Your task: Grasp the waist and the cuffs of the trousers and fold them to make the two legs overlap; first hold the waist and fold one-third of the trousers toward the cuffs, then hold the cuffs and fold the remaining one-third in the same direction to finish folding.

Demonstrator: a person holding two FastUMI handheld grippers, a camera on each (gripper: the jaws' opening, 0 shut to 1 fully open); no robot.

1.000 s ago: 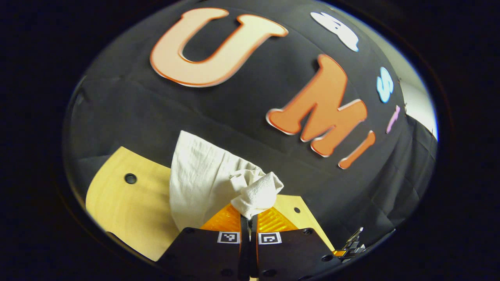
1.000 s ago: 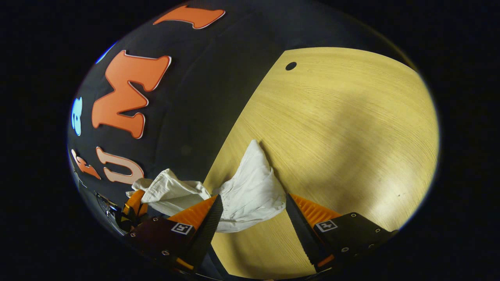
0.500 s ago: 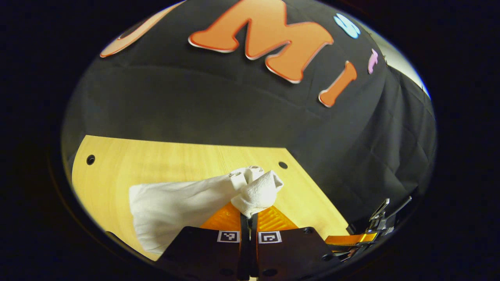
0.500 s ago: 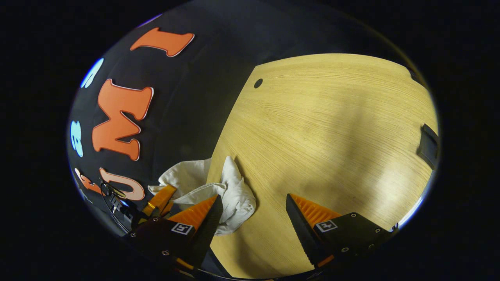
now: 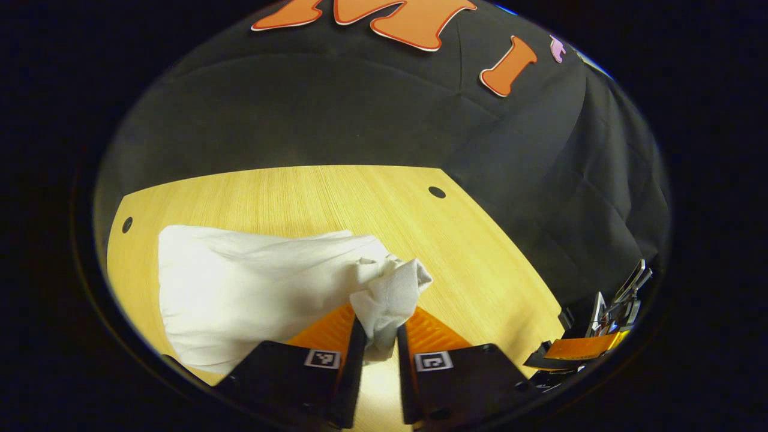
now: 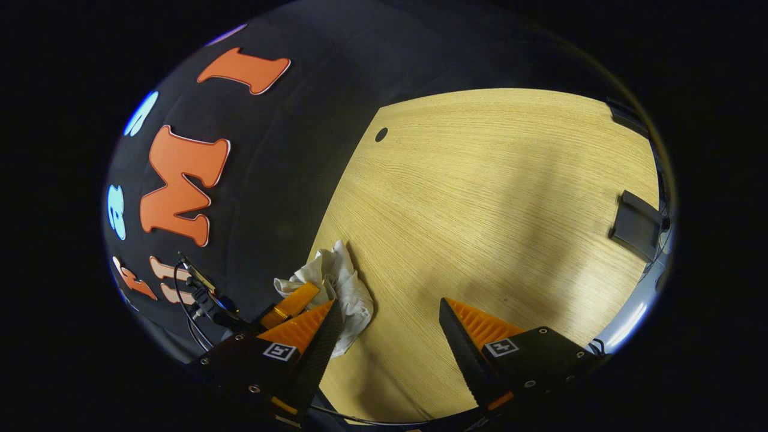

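Two changes: my left gripper (image 5: 377,336) loosens on trousers (image 5: 258,282), now lowered onto table (image 5: 336,192); right gripper (image 6: 384,336) apart, empty. Fold landing.

White trousers (image 5: 252,282) on wooden table (image 5: 336,192), probably bunched

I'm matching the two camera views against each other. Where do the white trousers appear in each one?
Left gripper view: the white trousers spread over the lower left, one bunched end between the left tongs.
Right gripper view: a small crumpled bunch at lower centre-left, beside the open right tongs.
Shared landmark: the wooden table, with its dark hole near the edge.
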